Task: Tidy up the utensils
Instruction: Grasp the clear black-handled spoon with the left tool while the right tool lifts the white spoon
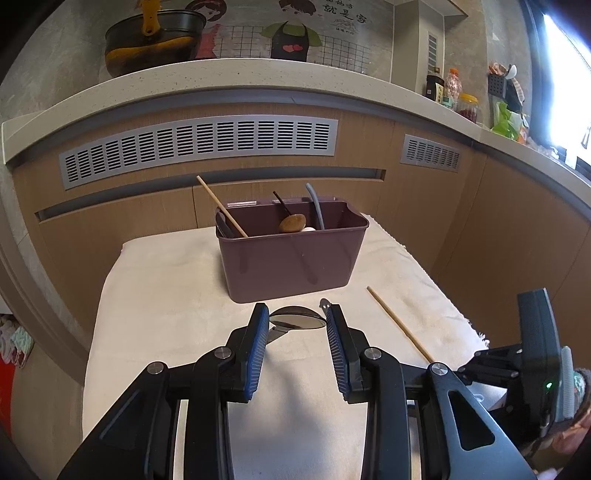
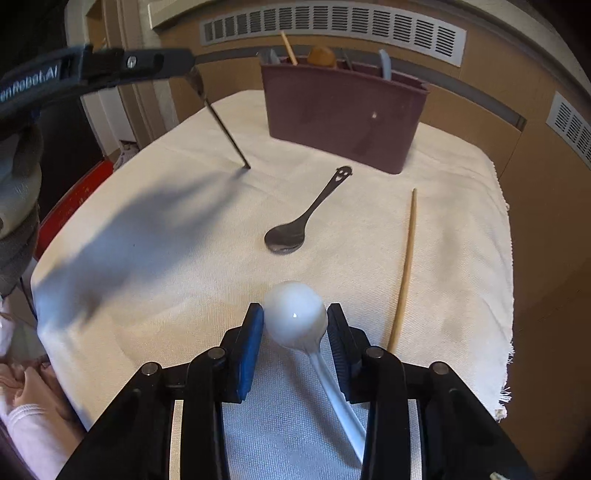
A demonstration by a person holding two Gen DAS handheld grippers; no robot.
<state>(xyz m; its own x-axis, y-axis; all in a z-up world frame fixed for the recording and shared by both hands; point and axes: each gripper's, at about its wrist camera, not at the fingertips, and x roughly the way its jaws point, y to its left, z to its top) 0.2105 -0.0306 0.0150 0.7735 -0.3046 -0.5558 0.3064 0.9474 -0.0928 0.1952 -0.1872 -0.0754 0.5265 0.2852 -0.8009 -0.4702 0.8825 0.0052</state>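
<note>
Wood-panel cabinet front [image 1: 369, 147] under a speckled pale countertop [image 1: 229, 79], two grey vent grilles [image 1: 199, 146] set in it. Grey wall with a cartoon mural [image 1: 288, 26] and a wire grid. Bright window [image 1: 565, 74] at right, blown out. Cream cloth [image 2: 166, 229] covers the table.

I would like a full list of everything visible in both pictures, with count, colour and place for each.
cloth: one, cream, covering the table
bin: one, purple, far side of cloth
binned chopstick: one, tan, leaning in bin
brown spoon: one, brown, in bin
loose chopstick: one, tan, lying on cloth, right
smiley spoon: one, grey metal, lying before bin
steel spoon: one, grey, handle slanting down to cloth
white spoon: one, white, near edge
pot: one, dark, on counter
left tongs: black, blue pads, holding steel spoon
right tongs: same, gripping white spoon's bowl
</note>
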